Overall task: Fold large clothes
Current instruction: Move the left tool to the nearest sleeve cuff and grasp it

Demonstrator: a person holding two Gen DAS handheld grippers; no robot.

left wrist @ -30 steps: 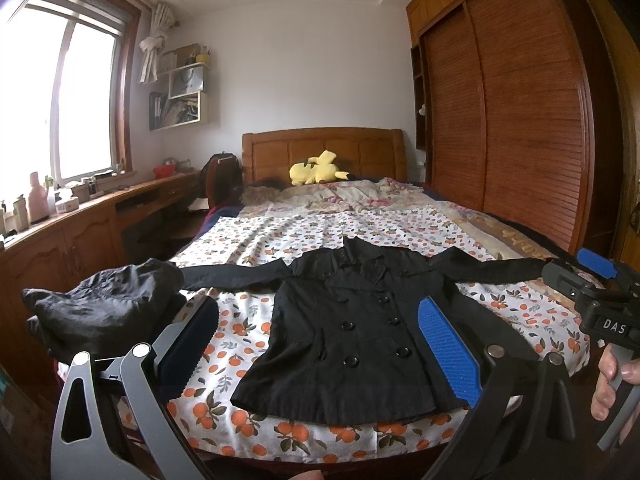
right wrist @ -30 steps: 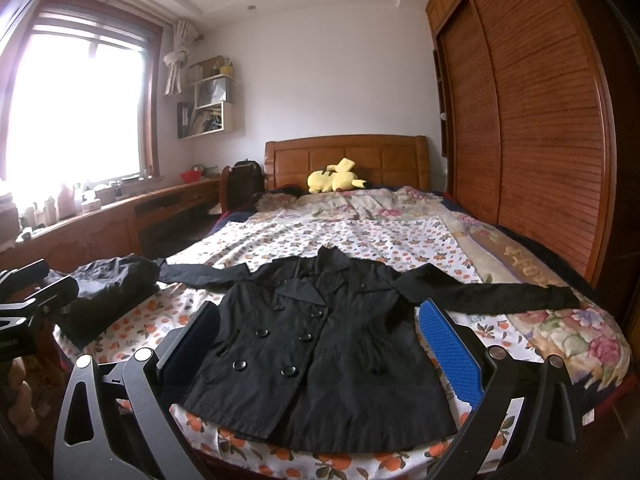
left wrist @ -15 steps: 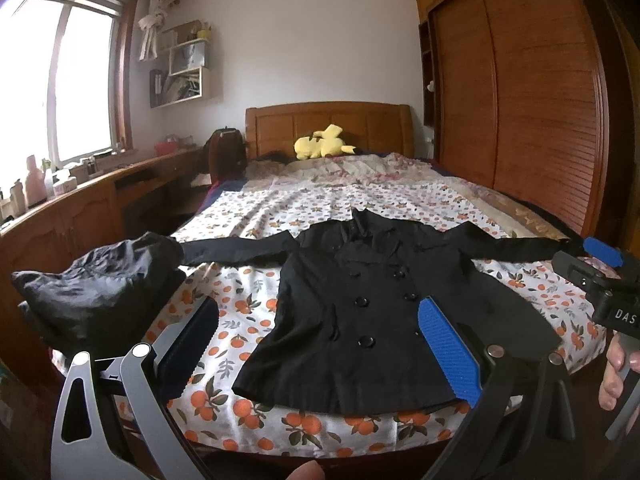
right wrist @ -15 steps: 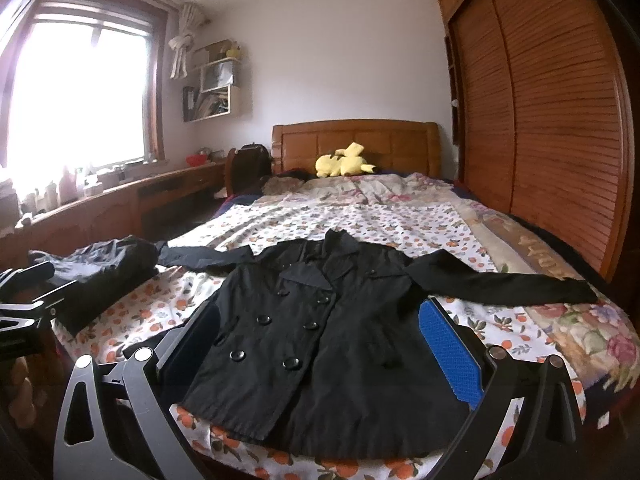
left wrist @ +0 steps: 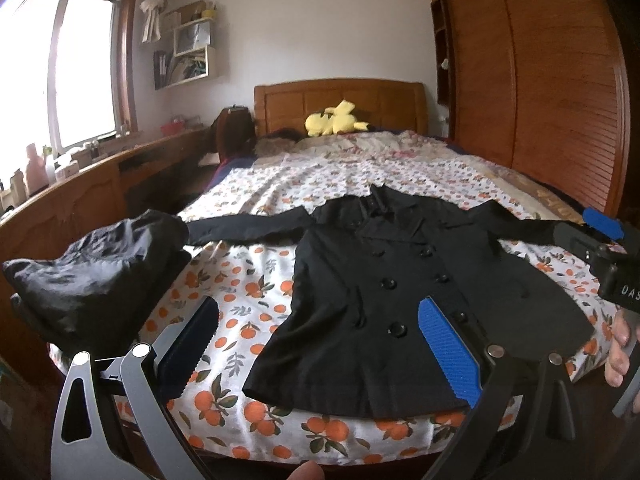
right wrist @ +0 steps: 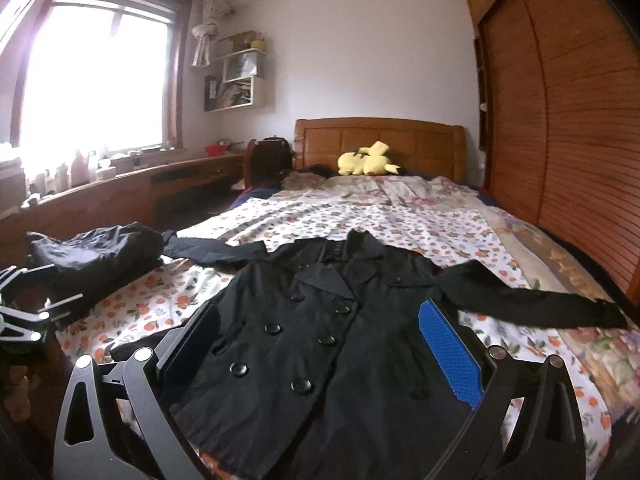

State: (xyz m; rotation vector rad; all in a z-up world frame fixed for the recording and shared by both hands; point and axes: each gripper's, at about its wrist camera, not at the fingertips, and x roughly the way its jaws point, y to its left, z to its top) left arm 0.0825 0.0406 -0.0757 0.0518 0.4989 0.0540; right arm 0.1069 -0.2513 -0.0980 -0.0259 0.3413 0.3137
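Covering most of both views, a wide bed [left wrist: 320, 184] with a white, orange-printed cotton sheet is seen against a panelled wooden headboard [right wrist: 380, 144]. A louvred wooden wardrobe [right wrist: 580, 140] is seen along the right side of the bed.

A black double-breasted coat of matte woven fabric [left wrist: 400, 300] is laid flat, front up, on the near part of the sheet, with its hem toward the foot edge, its collar toward the headboard and both sleeves spread straight out sideways. Two columns of round glossy buttons [right wrist: 272, 328] are seen on its front.

A crumpled black garment with a faint sheen [left wrist: 92, 272] is heaped on the near left corner, touching the left sleeve cuff.

A soft yellow plush toy [right wrist: 366, 160] is placed by the headboard.

The left gripper [left wrist: 320, 356] is held above the foot edge, its ribbed blue pads spread wide, with nothing gripped. The right gripper [right wrist: 320, 352] is held over the coat's lower front, likewise spread wide and unloaded.
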